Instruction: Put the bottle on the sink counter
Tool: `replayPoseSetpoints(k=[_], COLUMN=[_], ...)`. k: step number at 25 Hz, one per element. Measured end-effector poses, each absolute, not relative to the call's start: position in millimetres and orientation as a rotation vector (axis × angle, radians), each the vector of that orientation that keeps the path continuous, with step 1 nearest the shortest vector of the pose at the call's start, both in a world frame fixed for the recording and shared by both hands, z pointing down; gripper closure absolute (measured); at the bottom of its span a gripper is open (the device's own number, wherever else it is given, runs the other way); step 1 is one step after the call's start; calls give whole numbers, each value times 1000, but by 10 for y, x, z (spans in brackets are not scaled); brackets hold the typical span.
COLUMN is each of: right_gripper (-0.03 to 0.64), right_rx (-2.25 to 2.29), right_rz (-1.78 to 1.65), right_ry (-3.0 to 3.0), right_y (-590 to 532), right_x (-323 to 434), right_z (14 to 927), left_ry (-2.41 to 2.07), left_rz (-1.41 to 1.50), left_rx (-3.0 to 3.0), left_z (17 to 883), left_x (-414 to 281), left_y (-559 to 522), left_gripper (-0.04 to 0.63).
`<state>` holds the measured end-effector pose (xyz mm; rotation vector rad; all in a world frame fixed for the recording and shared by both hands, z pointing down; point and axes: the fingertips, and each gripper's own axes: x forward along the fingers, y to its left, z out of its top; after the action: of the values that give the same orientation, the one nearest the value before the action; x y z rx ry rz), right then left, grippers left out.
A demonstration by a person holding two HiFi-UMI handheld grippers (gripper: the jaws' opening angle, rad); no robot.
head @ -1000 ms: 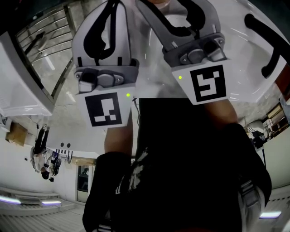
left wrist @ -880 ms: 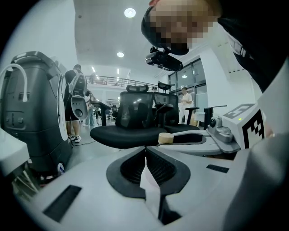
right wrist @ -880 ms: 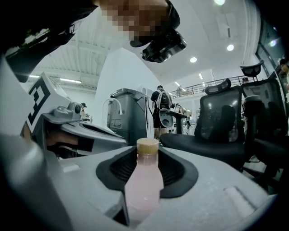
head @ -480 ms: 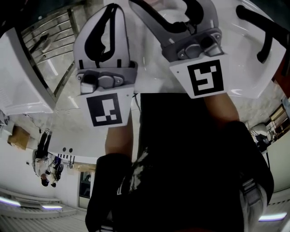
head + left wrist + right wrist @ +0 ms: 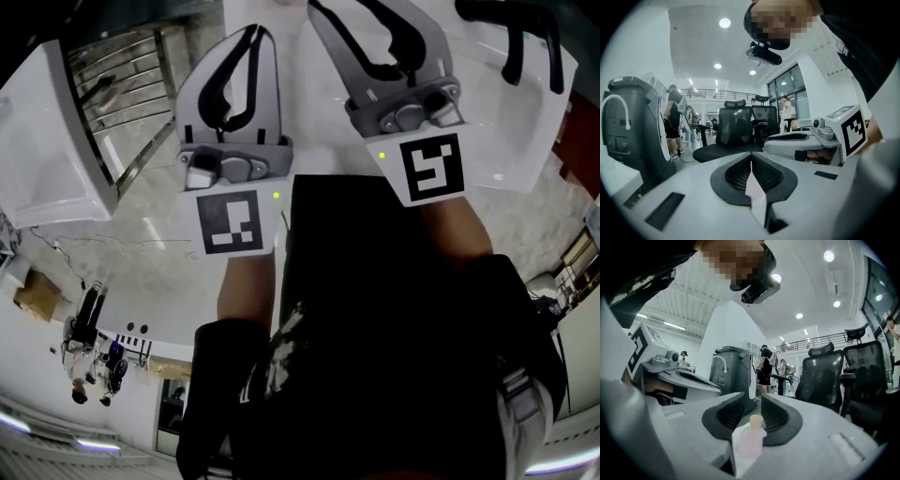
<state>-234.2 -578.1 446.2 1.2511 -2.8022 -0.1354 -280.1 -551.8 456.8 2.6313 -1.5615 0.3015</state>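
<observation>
small pink bottle [image 5: 751, 440] w/ tan cap is up in the air in the right gripper [image 5: 754, 414], whose jaws have just been closing and pinch its body. left gripper [image 5: 751, 174] jaws together, empty. prob light, thin plastic, slick & squashable, so grip mid-body, gently.

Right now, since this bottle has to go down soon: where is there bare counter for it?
In the head view, the white sink counter is bare between its near edge and the black faucet, which crowds the top right corner. At left, the metal rack is all bars, with a white unit beside it.
</observation>
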Motion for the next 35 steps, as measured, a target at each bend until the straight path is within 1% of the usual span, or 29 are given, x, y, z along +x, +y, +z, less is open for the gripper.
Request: replayPoseSetpoints(k=[3, 5, 6, 12, 15, 22, 26, 32, 35], right_gripper=[551, 617, 620, 620, 620, 621, 621, 621, 621], right_rx=[1269, 1247, 1239, 1287, 1318, 1340, 1346, 1335, 1318], right_rz=[-148, -149, -158, -216, -252, -310, -326, -364, -321], right_ry=[-2816, -2839, -2845, -2833, -2830, -2768, -2747, -2711, -2717], right_y=[-5547, -5364, -5278, -4687, -4406, -3615, -3229, -2953, -2822], right_x=[-2340, -2379, -2391, -2354, -2330, -2063, -1941, -1823, -1722], right_z=[4338, 4292, 4254, 3839, 3612, 3252, 3057, 2883, 2781], left_ry=[-1558, -1565, -1570, -1586, -1612, -1599, -1572, -1548, -1548], left_rz=[289, 279, 273, 256, 202, 126, 128, 111, 92], left_rx=[2656, 2656, 2657, 2680, 2674, 2740, 2769, 2813, 2819], left_z=[4444, 4414, 4391, 4097, 3911, 3446, 3257, 2991, 2851], left_x=[-2775, -2801, -2814, -2869, -2872, -2545, -2419, -2247, -2138], left_y=[-5295, -5131, -5051, -4476, -4268, -3559, -3179, -2912, -2769], left_gripper=[575, 575, 575, 575, 575, 575, 575, 575, 575])
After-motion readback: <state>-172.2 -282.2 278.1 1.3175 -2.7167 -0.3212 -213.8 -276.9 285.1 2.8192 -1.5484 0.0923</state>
